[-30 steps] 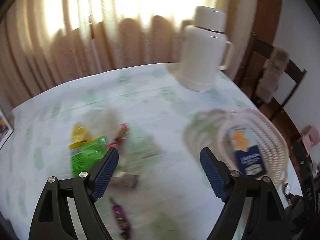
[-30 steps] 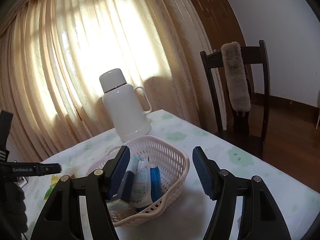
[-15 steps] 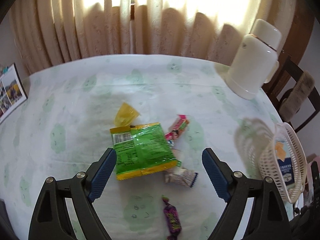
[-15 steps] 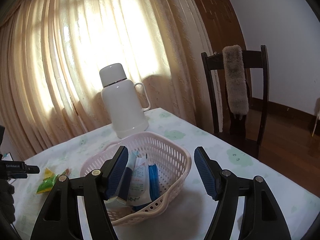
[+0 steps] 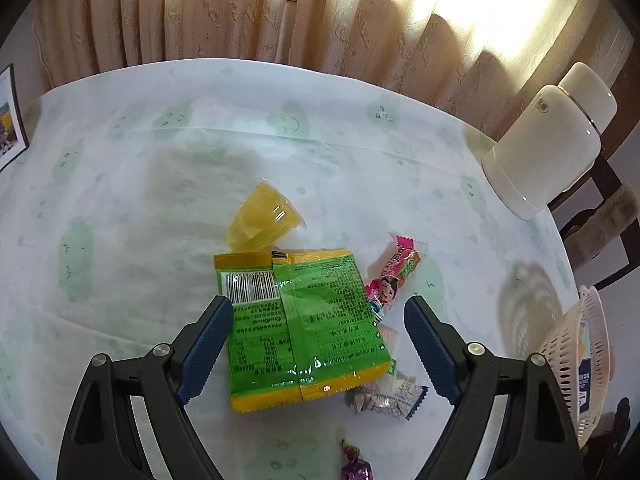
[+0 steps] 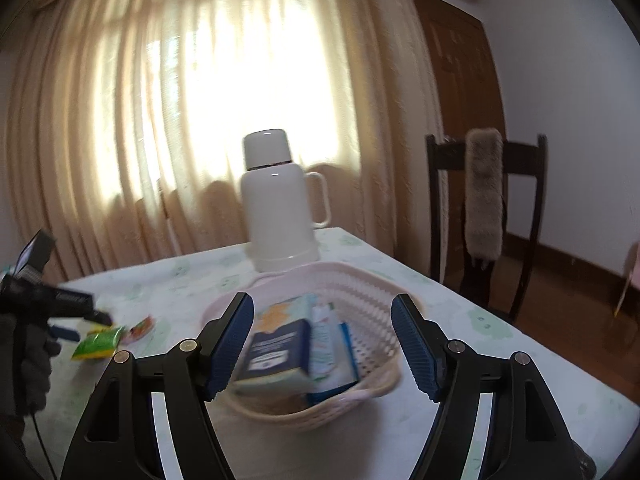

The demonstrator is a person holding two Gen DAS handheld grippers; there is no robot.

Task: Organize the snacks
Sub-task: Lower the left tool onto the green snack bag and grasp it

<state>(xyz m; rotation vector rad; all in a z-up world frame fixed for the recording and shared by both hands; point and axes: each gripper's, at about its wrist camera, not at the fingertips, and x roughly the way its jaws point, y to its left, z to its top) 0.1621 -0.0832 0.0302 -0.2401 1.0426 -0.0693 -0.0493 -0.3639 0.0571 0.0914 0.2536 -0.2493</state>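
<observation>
1. A basket (image 6: pixel 360 300) is sitting at lower centre of the right view, holding a dark blue box (image 6: pixel 276 354) and several upright packets.
2. The right tool (image 6: pixel 322 344) is hovering wide open before it, gripping nothing, its jaws having just been opening.
3. The left tool (image 5: pixel 318 344) is gaping empty over a green bag (image 5: pixel 300 332) lying on the desk (image 5: pixel 160 200).
4. A yellow cup (image 5: pixel 262 220) is lying tipped just above the bag.

green packet (image 5: pixel 304 328), barcode, print unreadable

Home dining rm: curtained window (image 6: pixel 224 92), clothed table (image 5: pixel 240 152), wooden chair (image 6: pixel 486 216), thermos (image 6: pixel 280 204).
</observation>
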